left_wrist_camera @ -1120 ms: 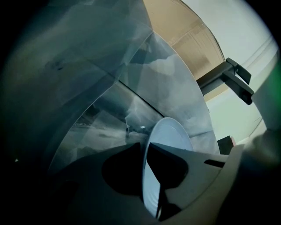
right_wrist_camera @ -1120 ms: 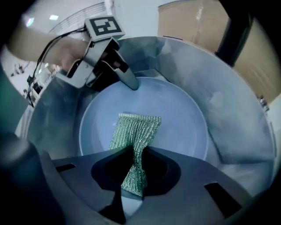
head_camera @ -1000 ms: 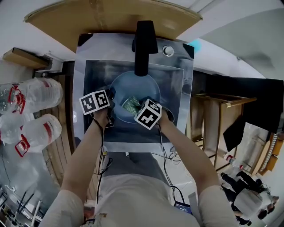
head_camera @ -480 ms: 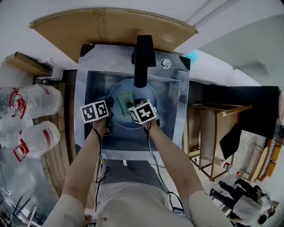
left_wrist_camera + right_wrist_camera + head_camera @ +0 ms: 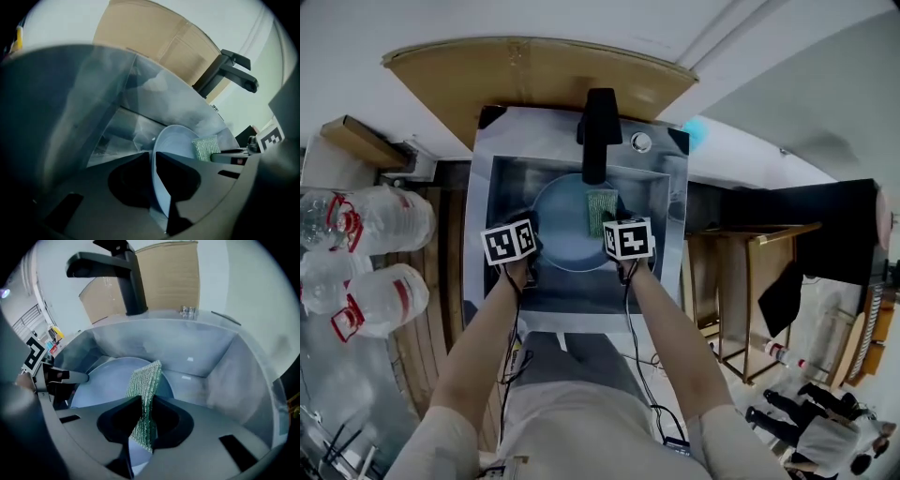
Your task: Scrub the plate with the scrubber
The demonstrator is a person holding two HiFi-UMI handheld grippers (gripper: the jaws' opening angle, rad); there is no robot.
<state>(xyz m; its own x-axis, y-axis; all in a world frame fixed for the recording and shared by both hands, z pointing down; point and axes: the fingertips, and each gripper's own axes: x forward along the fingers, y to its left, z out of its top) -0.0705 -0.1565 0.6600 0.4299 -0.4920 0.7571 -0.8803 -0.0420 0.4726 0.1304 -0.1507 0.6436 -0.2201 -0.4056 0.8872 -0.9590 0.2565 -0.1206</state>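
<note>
Currently: locate the plate [image 5: 558, 225] inside the basin of the steel sink [image 5: 499, 187], below the black faucet [image 5: 598, 131]. Find the left tool [image 5: 153, 157] at the plate's left rim, jaws pressed onto that rim from both faces. In the left gripper view, note the pale blue disc running edge-on between those jaws. Note the left marker cube [image 5: 508, 242] just beside that same rim in the head view.

Find the right tool [image 5: 144, 404] at the right side of the basin, jaws pinched on the lower part of the green scrubber [image 5: 146, 378]. Note the rest of the scrubber projecting past the jaw tips, over the far right part of the plate and near the faucet base. Treat actual contact between scrubber and plate surface as undetermined from these views. Note the right marker cube [image 5: 628, 239] at the near right rim of the plate.

Read both forearms as reaching in from the near edge of the sink, apart from each other, one at each side of the plate.

Outside the basin, note a small round fitting [image 5: 641, 142] on the sink deck just beside the faucet and a tan board [image 5: 534, 70] behind it. Note also the large clear water bottles [image 5: 380, 211] with red labels, well to the left.
</note>
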